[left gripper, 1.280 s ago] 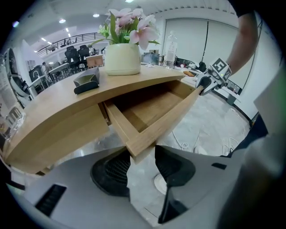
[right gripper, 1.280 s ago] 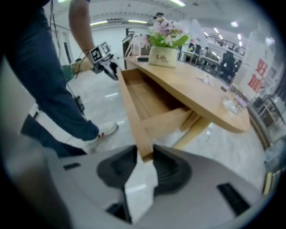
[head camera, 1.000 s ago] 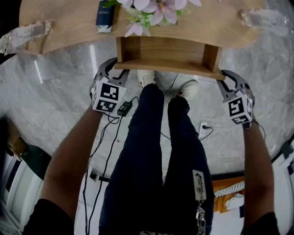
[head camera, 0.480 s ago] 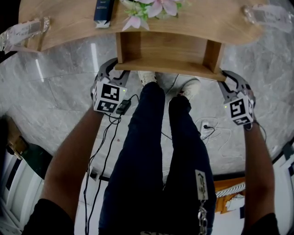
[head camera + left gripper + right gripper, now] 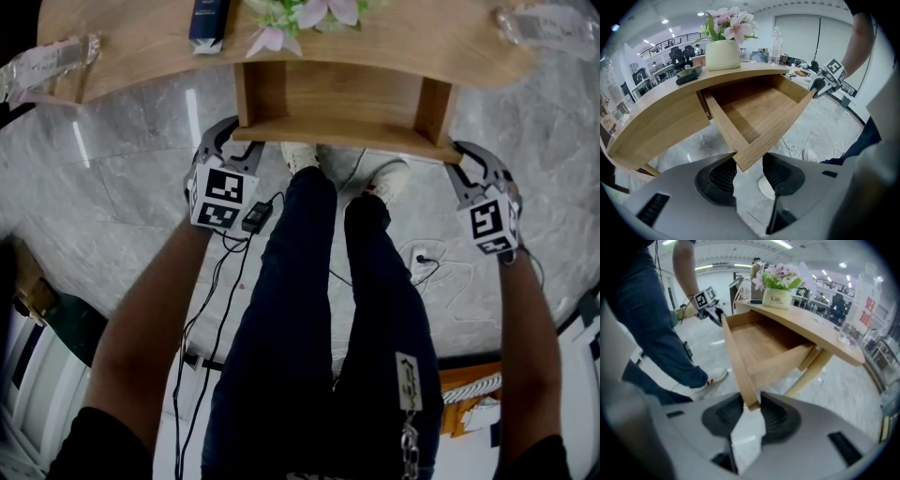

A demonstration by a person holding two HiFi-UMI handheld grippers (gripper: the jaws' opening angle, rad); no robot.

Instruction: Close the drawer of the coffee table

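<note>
Since the drawer [image 5: 337,98] stands pulled well out from under the table [image 5: 141,47], at upper centre of the head view and empty inside, the closing push looks not yet made. This reads as the set-up for it, with a gripper posted at each front corner. The next move likely calls for both hands to press toward the table together and evenly, so the drawer runs straight on its slides and does not skew and bind. At the left of the head view, the left gripper [image 5: 242,136] meets the drawer's left front corner. Its own view shows the jaws spread wide and straddling that corner. Bare floor [image 5: 754,185] shows between the wood and one of the pads [image 5: 780,173], so I judge this a loose bracket round the corner, not a pinch, though contact on the other side cannot be ruled out. At the right of the head view, the right gripper [image 5: 459,157] sits at the right front corner. There the jaws stand narrower, and its own view shows the end of the front board [image 5: 738,362] set down between them with a pad close against each face. That looks like a pinch on the board. If the left side is only bracketing, the push would be carried by that gripper's body against the corner, and a slip off the edge is the thing to watch.
</note>
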